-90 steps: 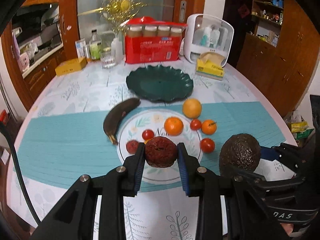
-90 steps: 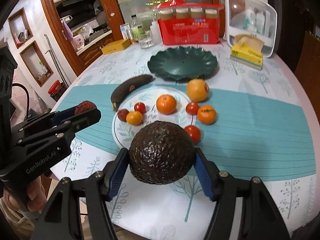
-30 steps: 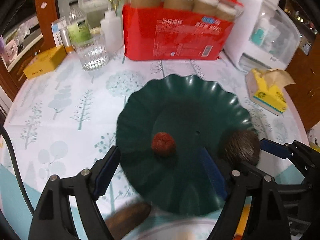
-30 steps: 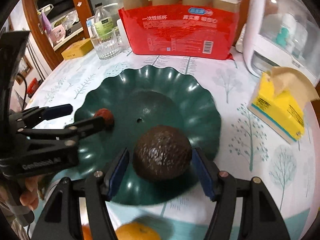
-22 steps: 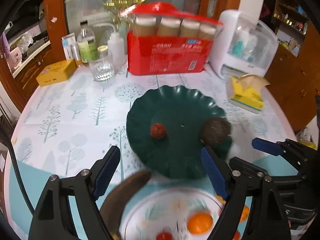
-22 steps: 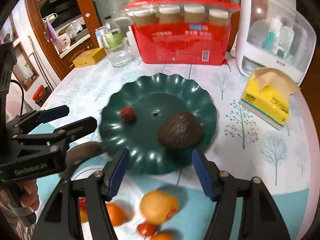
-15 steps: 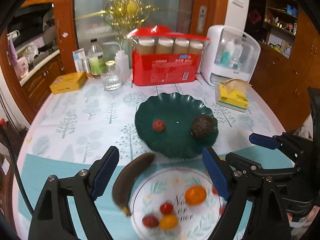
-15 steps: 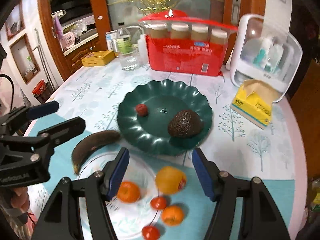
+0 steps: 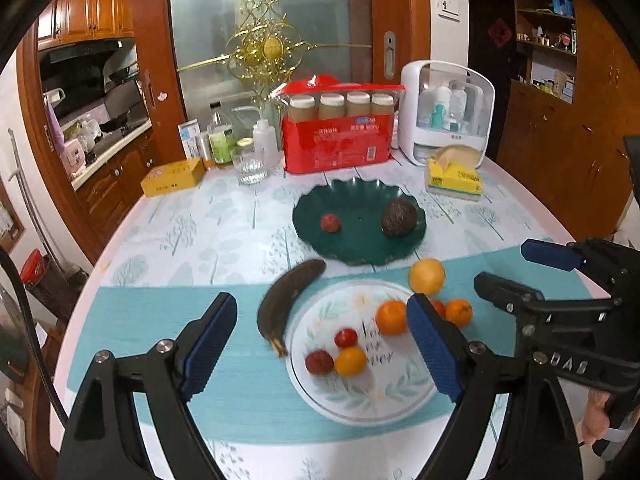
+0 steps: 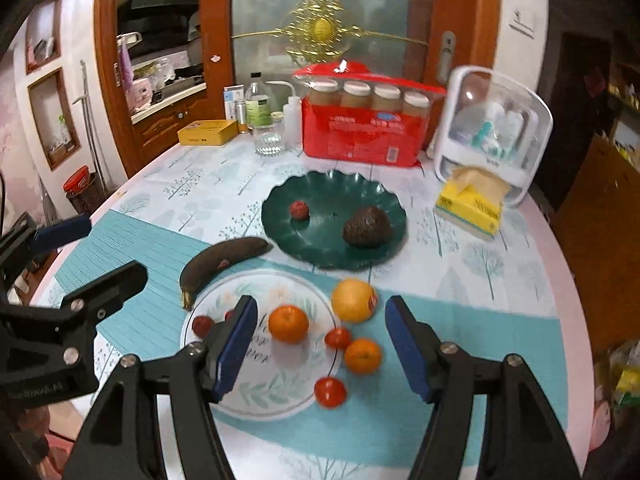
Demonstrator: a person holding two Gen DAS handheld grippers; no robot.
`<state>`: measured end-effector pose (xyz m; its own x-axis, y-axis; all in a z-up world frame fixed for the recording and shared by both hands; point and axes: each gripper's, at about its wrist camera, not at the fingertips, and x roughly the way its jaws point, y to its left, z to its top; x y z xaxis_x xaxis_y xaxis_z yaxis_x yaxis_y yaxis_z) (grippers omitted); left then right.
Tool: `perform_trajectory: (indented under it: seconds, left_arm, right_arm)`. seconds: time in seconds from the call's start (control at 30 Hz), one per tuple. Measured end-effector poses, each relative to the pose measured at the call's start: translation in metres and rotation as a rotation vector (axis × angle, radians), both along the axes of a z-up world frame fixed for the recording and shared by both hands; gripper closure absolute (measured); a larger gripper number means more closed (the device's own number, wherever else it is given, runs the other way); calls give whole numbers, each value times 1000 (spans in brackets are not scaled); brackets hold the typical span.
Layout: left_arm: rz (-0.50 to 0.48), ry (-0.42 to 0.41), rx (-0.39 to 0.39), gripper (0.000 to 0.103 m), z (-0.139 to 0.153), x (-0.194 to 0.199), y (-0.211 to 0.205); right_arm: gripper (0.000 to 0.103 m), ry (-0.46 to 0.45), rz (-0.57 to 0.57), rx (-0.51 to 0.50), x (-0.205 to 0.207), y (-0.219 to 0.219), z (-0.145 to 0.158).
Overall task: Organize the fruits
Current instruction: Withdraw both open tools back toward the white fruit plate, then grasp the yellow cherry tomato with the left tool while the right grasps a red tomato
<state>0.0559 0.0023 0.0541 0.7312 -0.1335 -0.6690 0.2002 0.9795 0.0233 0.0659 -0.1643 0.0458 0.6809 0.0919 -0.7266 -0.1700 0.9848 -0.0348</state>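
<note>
The green plate (image 10: 384, 200) sits toward the far middle of the table (image 10: 520, 264) and holds two of your fruits: the avocado (image 10: 367, 227) on its right half and a small dark-red fruit (image 10: 299, 209) on its left half, apart from each other. The rest waits nearer you, on and around the white floral plate (image 10: 276, 394): a blackened banana (image 10: 222, 260) lying just beyond that plate's left rim, a large orange (image 10: 353, 295) at its far right edge, a mandarin (image 10: 288, 324) on it, a second mandarin (image 10: 363, 356) and two tomatoes to the right, and, in the left wrist view, a red fruit (image 9: 319, 362), a yellow-orange one (image 9: 350, 361) and a tomatoes-sized red one (image 9: 346, 337) on its near left part. You are between deliveries, by my judgement: your left gripper (image 9: 322, 342) stands spread wide and your right gripper (image 10: 318, 346) spread too, neither pinching anything, both above the near cluster. The next move calls for choosing one fruit per gripper, descending squarely so the pads straddle it, and closing gently; the round ones may roll. Legible writing is scant: "DAS" on the right gripper's body in the left wrist view. The print on the red pack (image 10: 362, 136) and on the yellow tissue box (image 10: 470, 206) is too blurred to read.
</note>
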Motion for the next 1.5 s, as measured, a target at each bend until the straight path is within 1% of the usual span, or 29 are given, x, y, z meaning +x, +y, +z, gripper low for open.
perform_trajectory:
  seconds: [0.1,0.23,0.37,0.53,0.67,0.73,0.8,0.87,0.97,1.07,1.13,1.2,1.33,1.4,1.5]
  left_arm:
    - [9,3,-17,17,-11,-15,-1]
    - [14,-7,-23,17,-27,-30,-3]
    - [25,-3,-34,17,-40,-36,-5]
    - [37,40,-66,17,-61,-33,-4]
    - [58,55,-74,17,-79,-32,0]
    - [74,72,-79,17,-89,-28,3]
    - [84,103,-93,17,-99,-22,7]
    - [96,134,-111,17,-109,-14,11]
    - [101,163,-119,18,-122,-6,11]
    - [101,187,-132,25,-131,0,10]
    - [96,205,-149,30,-138,5,8]
    - [85,218,-160,37,-142,10,5]
    - [48,234,-172,48,-149,17,-5]
    - [39,260,-193,57,-154,21,-6]
    - [42,316,-243,67,-164,30,-4]
  right_arm:
    - [36,11,-12,35,-14,-9,-6]
    - [36,13,-34,19,-31,-16,-19]
    - [36,35,-53,48,-39,-25,-33]
    - [36,44,-106,16,-43,-30,-53]
    - [36,89,-90,55,-43,-35,-73]
    - [36,102,-98,42,-43,-34,-83]
    - [36,121,-107,27,-41,-35,-92]
    - [36,148,-107,39,-36,-37,-101]
    - [36,164,-113,54,-31,-42,-111]
    - [37,172,-97,73,-26,-43,-117]
    - [40,166,-82,73,-23,-41,-119]
    - [43,162,-72,68,-20,-39,-122]
    - [53,182,-59,67,-8,-34,-134]
    - [56,197,-53,62,-3,-32,-140]
    - [59,208,-40,49,2,-28,-148]
